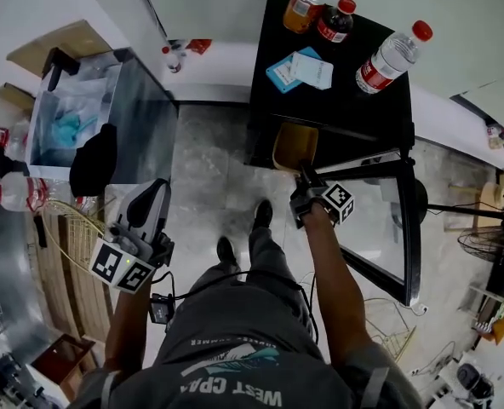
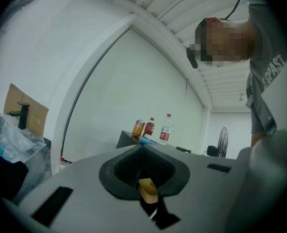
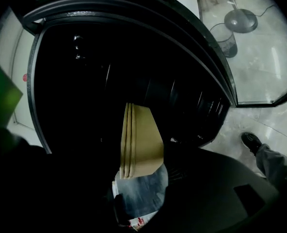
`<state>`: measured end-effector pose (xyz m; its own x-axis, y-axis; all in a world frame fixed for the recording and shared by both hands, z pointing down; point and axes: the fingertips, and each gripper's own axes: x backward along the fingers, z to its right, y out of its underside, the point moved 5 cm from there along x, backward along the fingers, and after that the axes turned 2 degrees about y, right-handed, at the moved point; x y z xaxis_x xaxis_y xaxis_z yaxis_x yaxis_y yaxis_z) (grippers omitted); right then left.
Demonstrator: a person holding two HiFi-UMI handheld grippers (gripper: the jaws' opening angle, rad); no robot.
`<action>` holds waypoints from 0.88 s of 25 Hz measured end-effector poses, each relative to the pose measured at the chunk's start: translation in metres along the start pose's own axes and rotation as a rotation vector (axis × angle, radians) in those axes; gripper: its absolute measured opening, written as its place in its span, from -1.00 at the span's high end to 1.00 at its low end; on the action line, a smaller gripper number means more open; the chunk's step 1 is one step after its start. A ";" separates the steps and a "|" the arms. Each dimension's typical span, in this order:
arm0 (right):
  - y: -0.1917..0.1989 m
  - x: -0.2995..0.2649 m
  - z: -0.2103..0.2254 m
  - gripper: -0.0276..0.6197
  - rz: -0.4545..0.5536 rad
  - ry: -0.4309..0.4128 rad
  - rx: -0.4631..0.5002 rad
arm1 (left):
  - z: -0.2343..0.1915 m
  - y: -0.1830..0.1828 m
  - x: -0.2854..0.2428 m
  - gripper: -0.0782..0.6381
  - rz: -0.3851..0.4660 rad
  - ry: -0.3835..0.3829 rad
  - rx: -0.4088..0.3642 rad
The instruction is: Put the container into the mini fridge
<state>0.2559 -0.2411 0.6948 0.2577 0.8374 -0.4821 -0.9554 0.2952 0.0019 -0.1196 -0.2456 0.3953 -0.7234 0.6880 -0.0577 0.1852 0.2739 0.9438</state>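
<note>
A tan container (image 1: 294, 146) hangs on edge in front of the black mini fridge (image 1: 354, 109), right at its open front. My right gripper (image 1: 304, 174) is shut on the container's near end. In the right gripper view the container (image 3: 139, 142) stands before the dark fridge interior (image 3: 95, 81). The glass fridge door (image 1: 380, 220) is swung open to the right. My left gripper (image 1: 156, 196) is low at the left, far from the fridge, jaws together and holding nothing. The left gripper view shows this gripper (image 2: 142, 152) pointing level toward the fridge (image 2: 129, 139).
A jar (image 1: 302, 10), a cola bottle (image 1: 334, 20), a water bottle (image 1: 392, 56) and cards (image 1: 301, 70) lie on top of the fridge. A metal bin with plastic bags (image 1: 73, 118) stands at the left. The person's shoes (image 1: 262, 214) are on the stone floor; a fan (image 1: 489, 245) is at the right.
</note>
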 end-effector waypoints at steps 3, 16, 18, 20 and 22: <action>-0.007 -0.017 0.015 0.08 0.005 0.017 -0.005 | -0.004 0.010 -0.005 0.71 -0.020 -0.007 0.015; -0.034 -0.077 0.040 0.07 0.041 -0.003 -0.026 | -0.015 0.048 -0.016 0.71 -0.081 -0.035 0.059; -0.036 -0.085 0.041 0.08 0.048 -0.012 -0.044 | -0.016 0.052 -0.017 0.71 -0.087 -0.040 0.064; -0.040 -0.092 0.044 0.09 0.057 -0.012 -0.049 | -0.016 0.055 -0.019 0.71 -0.089 -0.043 0.067; -0.043 -0.099 0.047 0.11 0.070 -0.008 -0.047 | -0.015 0.057 -0.021 0.71 -0.093 -0.045 0.069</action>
<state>0.2787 -0.3151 0.7831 0.1911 0.8591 -0.4749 -0.9768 0.2141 -0.0058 -0.1043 -0.2544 0.4554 -0.7089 0.6870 -0.1597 0.1658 0.3824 0.9090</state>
